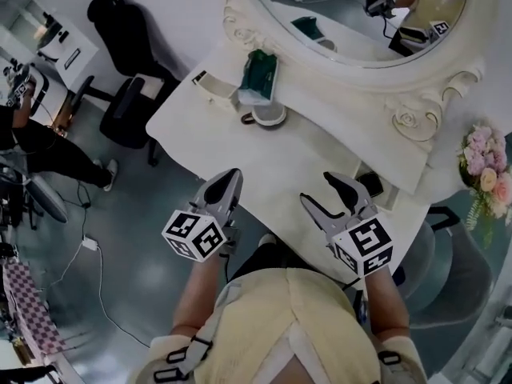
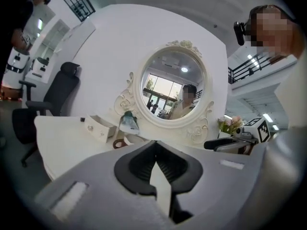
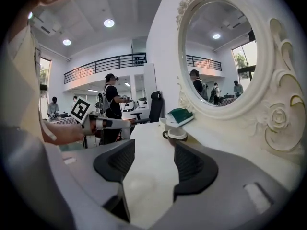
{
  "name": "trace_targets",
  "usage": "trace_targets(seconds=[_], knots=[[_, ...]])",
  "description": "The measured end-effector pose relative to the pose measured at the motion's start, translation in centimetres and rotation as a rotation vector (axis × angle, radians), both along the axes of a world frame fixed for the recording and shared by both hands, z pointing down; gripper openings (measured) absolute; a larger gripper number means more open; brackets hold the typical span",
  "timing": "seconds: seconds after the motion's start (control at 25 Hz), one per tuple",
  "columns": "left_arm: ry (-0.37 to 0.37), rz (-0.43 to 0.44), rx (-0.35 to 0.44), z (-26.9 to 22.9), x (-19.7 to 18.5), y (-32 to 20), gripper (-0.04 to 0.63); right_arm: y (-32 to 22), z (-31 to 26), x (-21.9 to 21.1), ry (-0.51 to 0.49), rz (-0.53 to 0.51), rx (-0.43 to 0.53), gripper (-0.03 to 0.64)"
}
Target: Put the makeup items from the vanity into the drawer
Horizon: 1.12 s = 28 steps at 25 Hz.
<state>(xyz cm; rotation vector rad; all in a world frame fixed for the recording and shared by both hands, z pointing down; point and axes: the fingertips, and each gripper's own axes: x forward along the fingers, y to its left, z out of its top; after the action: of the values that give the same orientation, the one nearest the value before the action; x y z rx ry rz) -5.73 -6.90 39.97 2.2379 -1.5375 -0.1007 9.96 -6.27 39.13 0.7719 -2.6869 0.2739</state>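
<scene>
mirror [image 1: 352,22]: top cut off by head view's edge | flowers [image 1: 486,170]: clipped at right edge | drawer [image 1: 214,89]: contents too small to tell | green item [image 1: 260,74]: kind unclear

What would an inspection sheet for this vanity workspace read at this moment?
Surface: white vanity top, below an ornate oval mirror.
Job's things: small white drawer open at the back left; teal pouch just right of it, by the mirror frame; round cup-like item in front of the pouch; dark flat item at the near right.
Clutter: nothing seen.
Grippers: left tongs shut, empty; right tongs open, empty; both at the near edge.
Cables: white cable with an adapter on the floor, left.
Surroundings: black office chair, pink flowers, a person at far left.
</scene>
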Motion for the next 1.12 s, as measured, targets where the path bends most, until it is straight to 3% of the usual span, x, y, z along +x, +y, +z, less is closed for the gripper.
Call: trace_targets(seconds=[0.28,0.36,0.64,0.76,0.96,1.12], knots=[[-0.152,-0.166,0.039,-0.8,-5.5,1.7,-0.002,2.5,2.0,-2.4,0.012,-0.103,-0.032,0.252],[-0.168,-0.177,0.049,-1.0,-6.8,1.4,0.072,2.9,2.4,-3.1,0.025,-0.117,-0.041,0.252],[-0.236,-0.135,0.05,-0.4,-10.2,-1.7,0.131,1.5,3.4,-5.4,0.037,-0.083,-0.082,0.25],[-0.253,-0.113,0.036,0.3,-12.5,-3.3,0.178,0.4,3.8,-7.7,0.031,-0.069,-0.105,0.249],[-0.265,-0.075,0.012,1.2,-16.7,-5.9,0.19,-1.2,4.4,-11.5,0.039,-0.06,-0.134,0.247],[-0.324,-0.061,0.009,1.6,-20.7,-8.7,0.213,-2.6,5.3,-15.2,0.051,-0.073,-0.157,0.245]])
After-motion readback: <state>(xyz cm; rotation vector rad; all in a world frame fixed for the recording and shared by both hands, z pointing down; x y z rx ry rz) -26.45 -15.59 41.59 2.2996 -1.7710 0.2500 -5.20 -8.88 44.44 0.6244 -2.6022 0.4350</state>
